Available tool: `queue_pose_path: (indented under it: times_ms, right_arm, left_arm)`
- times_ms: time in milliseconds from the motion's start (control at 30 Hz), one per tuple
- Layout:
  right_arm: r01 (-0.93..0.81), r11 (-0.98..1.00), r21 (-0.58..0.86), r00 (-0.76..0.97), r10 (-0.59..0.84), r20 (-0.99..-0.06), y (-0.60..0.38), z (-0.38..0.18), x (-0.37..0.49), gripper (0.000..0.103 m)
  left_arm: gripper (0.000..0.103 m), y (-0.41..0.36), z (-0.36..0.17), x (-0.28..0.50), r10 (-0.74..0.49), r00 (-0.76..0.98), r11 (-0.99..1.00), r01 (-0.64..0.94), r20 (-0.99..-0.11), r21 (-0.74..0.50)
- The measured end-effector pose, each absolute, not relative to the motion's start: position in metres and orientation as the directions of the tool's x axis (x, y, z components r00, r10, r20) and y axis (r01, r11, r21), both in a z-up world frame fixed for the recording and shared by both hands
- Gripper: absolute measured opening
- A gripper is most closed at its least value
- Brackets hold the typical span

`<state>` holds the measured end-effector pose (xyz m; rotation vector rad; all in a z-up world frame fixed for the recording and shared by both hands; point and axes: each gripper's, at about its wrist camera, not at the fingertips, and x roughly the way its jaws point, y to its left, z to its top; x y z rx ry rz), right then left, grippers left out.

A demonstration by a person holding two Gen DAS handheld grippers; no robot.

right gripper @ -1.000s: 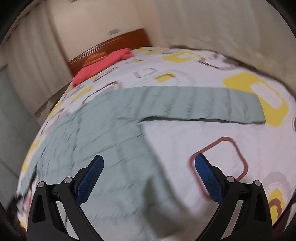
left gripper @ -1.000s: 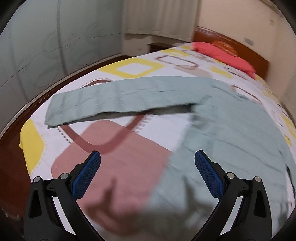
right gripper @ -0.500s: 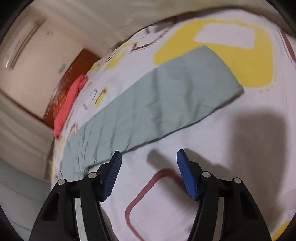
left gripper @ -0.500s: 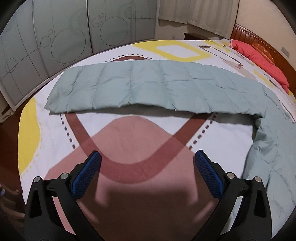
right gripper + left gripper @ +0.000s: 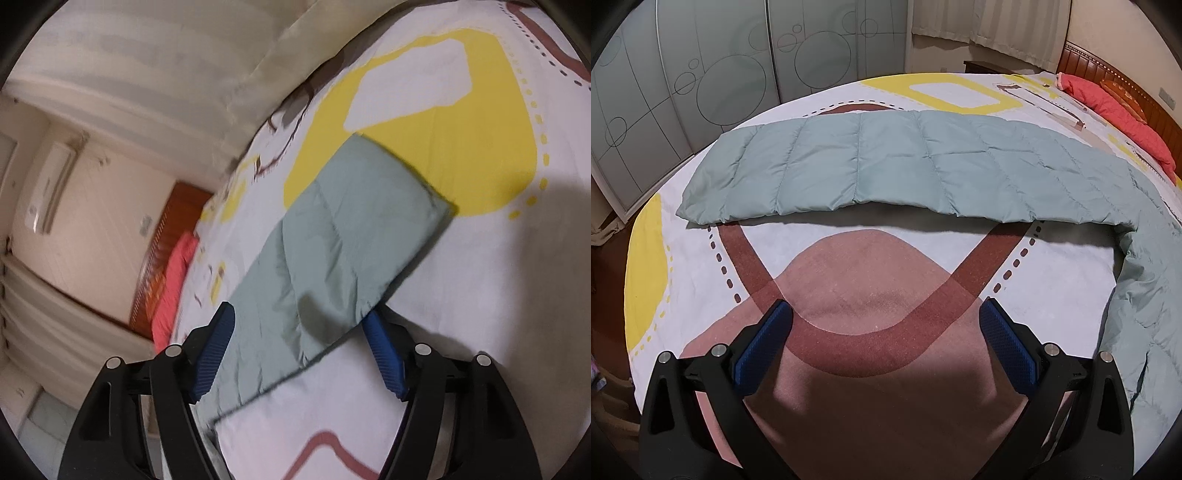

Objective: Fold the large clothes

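Bedspread (image 5: 701,295) carries the pale green jacket (image 5: 886,162), its body cut off at frame right. Left gripper (image 5: 885,328): wide open, empty, sleeve ahead. Right gripper (image 5: 301,336): jaws just reopening, straddling blurred sleeve (image 5: 332,258); contact unclear.

Each black claw (image 5: 885,317) has 2 blue ribbed pads (image 5: 762,349) and silver screws.

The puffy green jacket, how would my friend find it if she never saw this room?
Look at the big bed with yellow and brown shapes on its cover. The jacket lies spread flat across it, one long sleeve stretched out. It is the only pale green, quilted thing; the pillow is red.
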<state>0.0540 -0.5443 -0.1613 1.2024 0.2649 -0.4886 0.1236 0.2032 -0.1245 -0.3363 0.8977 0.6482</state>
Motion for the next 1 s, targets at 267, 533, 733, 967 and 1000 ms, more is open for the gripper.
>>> queue_pose_path:
  times_ms: [267, 533, 733, 967, 1000]
  right_arm:
    - [0.496, 0.285, 0.820, 0.864, -0.249, -0.437, -0.538, -0.156, 0.056, 0.070]
    - [0.587, 0.298, 0.753, 0.808, -0.281, -0.518, -0.564, -0.154, 0.073, 0.015]
    - [0.582, 0.493, 0.647, 0.809, -0.271, -0.522, -0.534, -0.115, 0.098, 0.008]
    - [0.442, 0.728, 0.524, 0.854, -0.164, -0.493, -0.461, -0.061, 0.167, 0.007]
    - [0.410, 0.760, 0.505, 0.859, -0.136, -0.493, -0.444, -0.054, 0.179, 0.007]
  left_arm:
    - [0.101, 0.201, -0.127, 0.126, 0.395, 0.444, 0.762, -0.647, -0.804, 0.017]
    - [0.101, 0.200, -0.126, 0.128, 0.399, 0.436, 0.762, -0.647, -0.807, 0.027]
    - [0.101, 0.204, -0.124, 0.134, 0.393, 0.435, 0.775, -0.631, -0.811, 0.037]
    - [0.101, 0.203, -0.128, 0.132, 0.399, 0.446, 0.774, -0.632, -0.801, 0.034]
    - [0.101, 0.203, -0.129, 0.131, 0.400, 0.448, 0.774, -0.632, -0.800, 0.033]
